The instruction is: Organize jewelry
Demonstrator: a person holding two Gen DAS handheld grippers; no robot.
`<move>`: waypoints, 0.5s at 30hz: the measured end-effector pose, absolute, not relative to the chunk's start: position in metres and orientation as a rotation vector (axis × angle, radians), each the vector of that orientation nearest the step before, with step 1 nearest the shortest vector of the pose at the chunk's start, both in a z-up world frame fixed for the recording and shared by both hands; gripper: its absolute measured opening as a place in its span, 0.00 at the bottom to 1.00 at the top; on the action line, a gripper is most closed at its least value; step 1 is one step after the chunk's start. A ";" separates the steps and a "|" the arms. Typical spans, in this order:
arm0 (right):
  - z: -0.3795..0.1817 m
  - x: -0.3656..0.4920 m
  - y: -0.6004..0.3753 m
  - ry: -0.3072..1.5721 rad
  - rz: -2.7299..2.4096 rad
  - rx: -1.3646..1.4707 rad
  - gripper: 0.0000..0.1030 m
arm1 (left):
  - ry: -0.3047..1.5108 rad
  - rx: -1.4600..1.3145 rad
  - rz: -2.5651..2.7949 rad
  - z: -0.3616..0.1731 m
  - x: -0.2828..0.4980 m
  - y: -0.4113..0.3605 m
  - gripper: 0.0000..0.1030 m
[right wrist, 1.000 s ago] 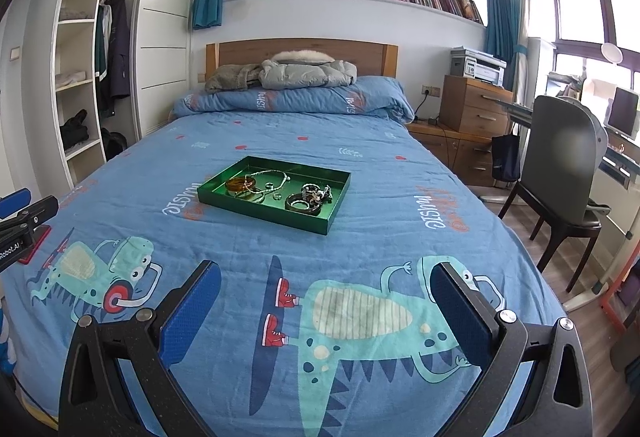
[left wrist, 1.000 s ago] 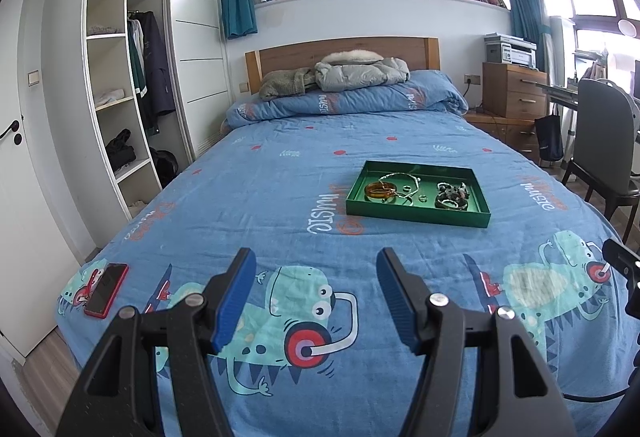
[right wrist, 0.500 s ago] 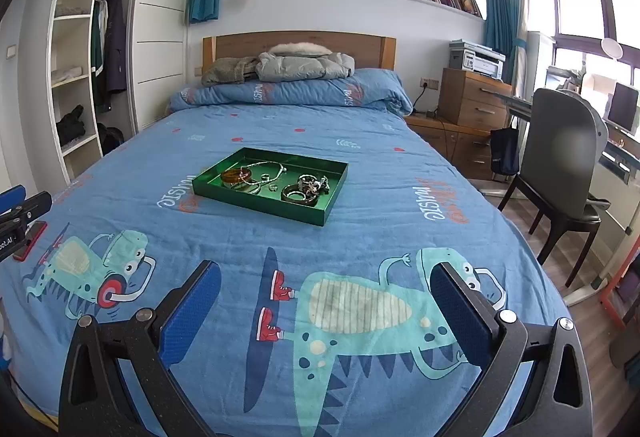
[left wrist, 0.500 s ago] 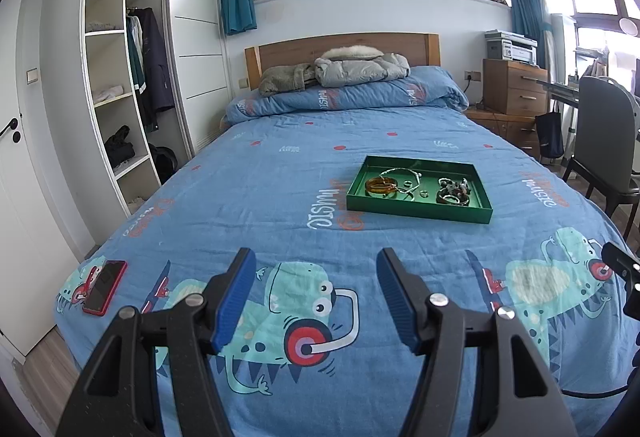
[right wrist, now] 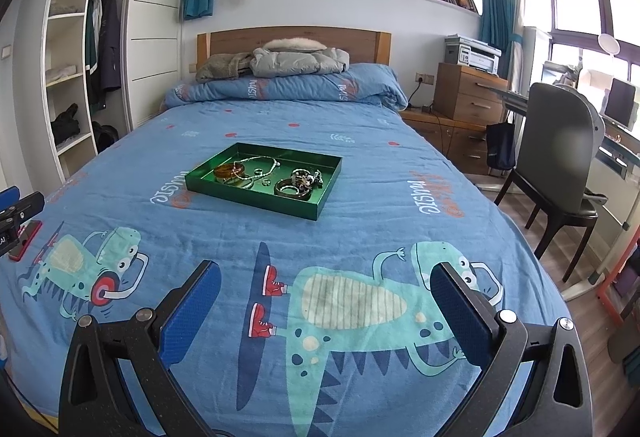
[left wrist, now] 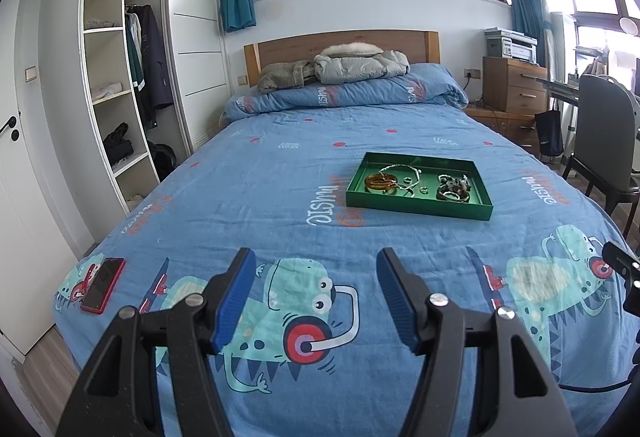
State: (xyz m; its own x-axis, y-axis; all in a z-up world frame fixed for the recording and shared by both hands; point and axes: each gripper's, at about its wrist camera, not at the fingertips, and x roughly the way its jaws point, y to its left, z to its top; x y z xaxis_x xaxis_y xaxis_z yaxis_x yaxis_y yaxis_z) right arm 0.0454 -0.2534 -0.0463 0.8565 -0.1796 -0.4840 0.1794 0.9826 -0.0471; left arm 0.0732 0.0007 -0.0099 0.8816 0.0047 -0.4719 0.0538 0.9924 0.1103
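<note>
Left gripper (left wrist: 312,293) w/ fingers spread apart, nothing between them, hanging over the near end of the bed (left wrist: 248,189) above a dinosaur print. In the left wrist view the green tray (left wrist: 416,206) sits well ahead and to the right, about mid-bed. Inside it: amber bangle (left wrist: 381,182) at the left end, silver chain necklace (left wrist: 404,173) looping next to it and partly over it, a couple of small rings (left wrist: 416,185) near the middle, dark bracelet cluster (left wrist: 454,189) at the right end. A red phone (left wrist: 103,284) lies at the near left corner of the bed, well apart from the tray. Right edge shows a bit of the other tool.

Right gripper (right wrist: 326,301) also wide open and empty, low over the bedspread. In the right wrist view the tray (right wrist: 256,197) is ahead and a little left, same contents: bangle (right wrist: 229,171) and necklace (right wrist: 256,163) at left, rings (right wrist: 262,176) in the middle, bracelets (right wrist: 298,183) at right.

Progress, my read: all the jewelry visible is in the tray, none loose on the bed as far as I can see. Pieces look roughly grouped, but chain and bangle overlap. Fits either pieces gathered and sorted w/ the tools pulled back, or a mixed tray awaiting sorting; can't settle which.
</note>
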 end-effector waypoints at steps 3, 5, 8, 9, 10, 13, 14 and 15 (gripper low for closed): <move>-0.047 0.046 -0.254 0.511 -0.190 -0.001 1.00 | 0.494 0.120 -0.024 -0.011 0.074 0.001 0.59; -0.048 0.046 -0.254 0.512 -0.191 0.000 1.00 | 0.496 0.120 -0.024 -0.013 0.074 0.001 0.59; -0.048 0.047 -0.255 0.514 -0.192 -0.001 1.00 | 0.499 0.122 -0.026 -0.015 0.074 0.001 0.59; -0.048 0.047 -0.255 0.514 -0.192 -0.001 1.00 | 0.501 0.122 -0.027 -0.016 0.073 0.001 0.59; -0.048 0.047 -0.255 0.514 -0.192 -0.001 1.00 | 0.502 0.122 -0.027 -0.017 0.073 0.001 0.59; -0.049 0.047 -0.255 0.516 -0.194 0.000 1.00 | 0.506 0.123 -0.030 -0.017 0.074 0.001 0.59; -0.050 0.047 -0.256 0.516 -0.196 0.000 1.00 | 0.507 0.123 -0.030 -0.018 0.073 0.001 0.59; -0.050 0.047 -0.257 0.517 -0.197 0.000 1.00 | 0.508 0.124 -0.031 -0.017 0.075 0.001 0.59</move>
State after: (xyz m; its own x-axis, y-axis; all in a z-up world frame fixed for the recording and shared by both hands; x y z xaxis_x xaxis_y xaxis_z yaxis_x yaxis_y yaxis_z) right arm 0.0472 -0.2566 -0.0505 0.8507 -0.1870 -0.4912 0.1872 0.9811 -0.0494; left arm 0.0746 0.0010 -0.0171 0.8732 0.0008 -0.4874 0.0606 0.9920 0.1103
